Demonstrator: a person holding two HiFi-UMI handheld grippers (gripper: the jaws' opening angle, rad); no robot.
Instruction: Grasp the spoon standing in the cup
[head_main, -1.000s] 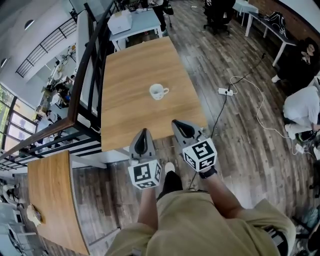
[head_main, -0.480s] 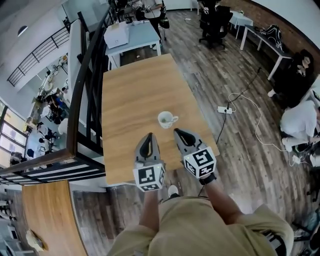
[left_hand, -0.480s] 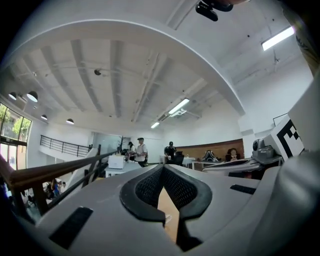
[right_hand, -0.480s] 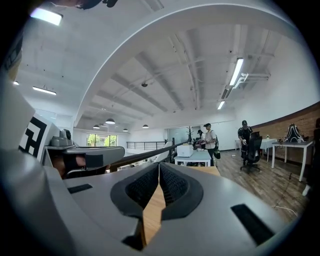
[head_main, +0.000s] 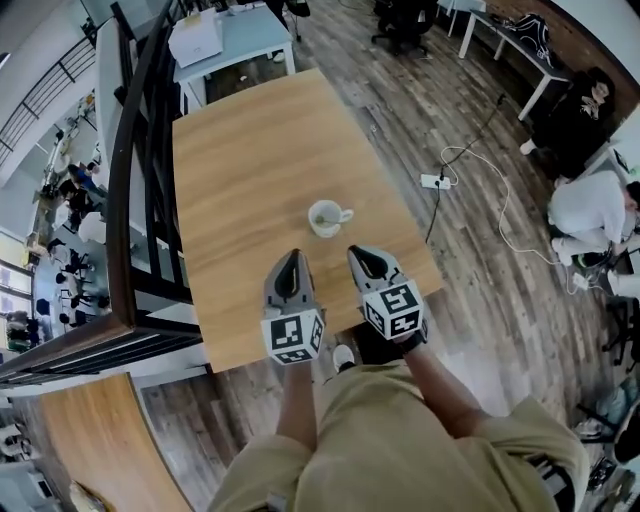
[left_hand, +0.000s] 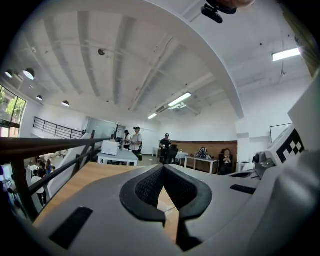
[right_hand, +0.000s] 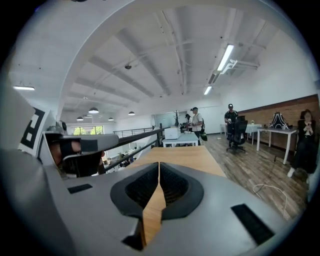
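Observation:
A white cup (head_main: 326, 217) with its handle to the right stands on the wooden table (head_main: 240, 150), near the table's front right. The spoon in it is too small to make out. My left gripper (head_main: 291, 262) hovers over the table's near edge, just short of the cup and to its left, jaws shut and empty. My right gripper (head_main: 358, 253) is beside it, a little short of the cup and to its right, also shut and empty. In the left gripper view the left gripper (left_hand: 163, 167) has its pads meeting; in the right gripper view the right gripper (right_hand: 159, 165) likewise. Neither of these views shows the cup.
A dark railing (head_main: 125, 200) runs along the table's left side. A white table with a box (head_main: 196, 40) stands beyond the far end. A power strip and cable (head_main: 432, 181) lie on the floor to the right, near seated people (head_main: 580, 210).
Both grippers have come forward from off the table's near edge to just short of the cup. Both jaws have stayed shut.

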